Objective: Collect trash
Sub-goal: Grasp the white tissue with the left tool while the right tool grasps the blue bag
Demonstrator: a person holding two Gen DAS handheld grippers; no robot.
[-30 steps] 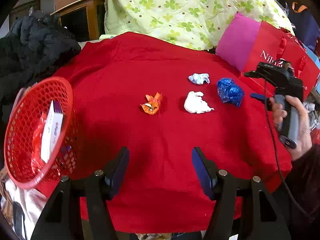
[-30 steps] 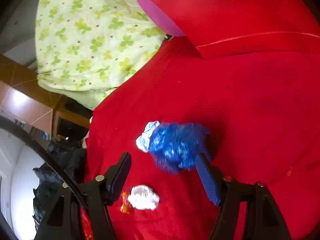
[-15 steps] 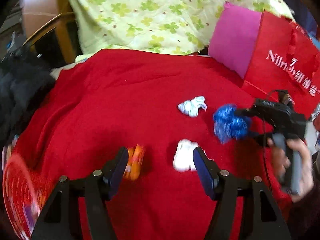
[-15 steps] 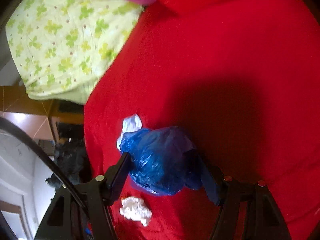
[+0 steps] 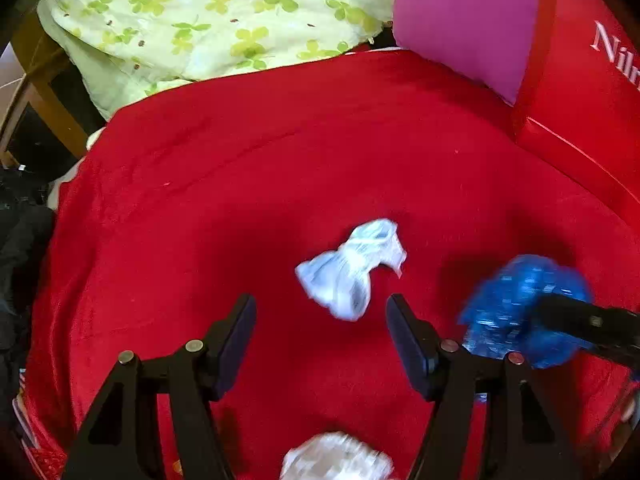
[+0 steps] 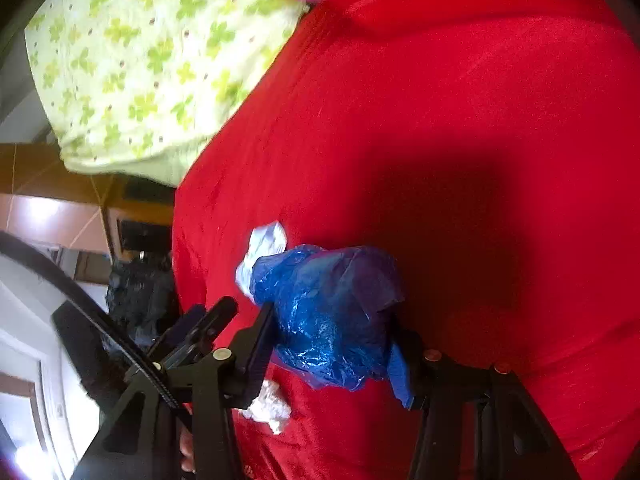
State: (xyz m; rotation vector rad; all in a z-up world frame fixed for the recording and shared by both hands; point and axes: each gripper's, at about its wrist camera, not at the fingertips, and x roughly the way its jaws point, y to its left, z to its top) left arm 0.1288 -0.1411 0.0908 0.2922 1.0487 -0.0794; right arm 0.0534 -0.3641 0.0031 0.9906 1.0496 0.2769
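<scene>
In the right wrist view the right gripper is clamped on a crumpled blue bag, which fills the gap between its two fingers at lower centre of the frame. A pale wrapper peeks out just behind the bag's upper left edge, and a white wad lies on the red cloth at lower left, beside the left finger. In the left wrist view the left gripper has its fingers apart with nothing between them, low in the frame. The pale wrapper lies on the cloth just ahead of the gap, slightly right of centre. The blue bag is blurred at right, with the black finger of the other tool across it. The white wad sits at the bottom edge, between the gripper's arms. A green-flowered quilt fills the upper left, and a pink cushion and a red bag stand at upper right.
</scene>
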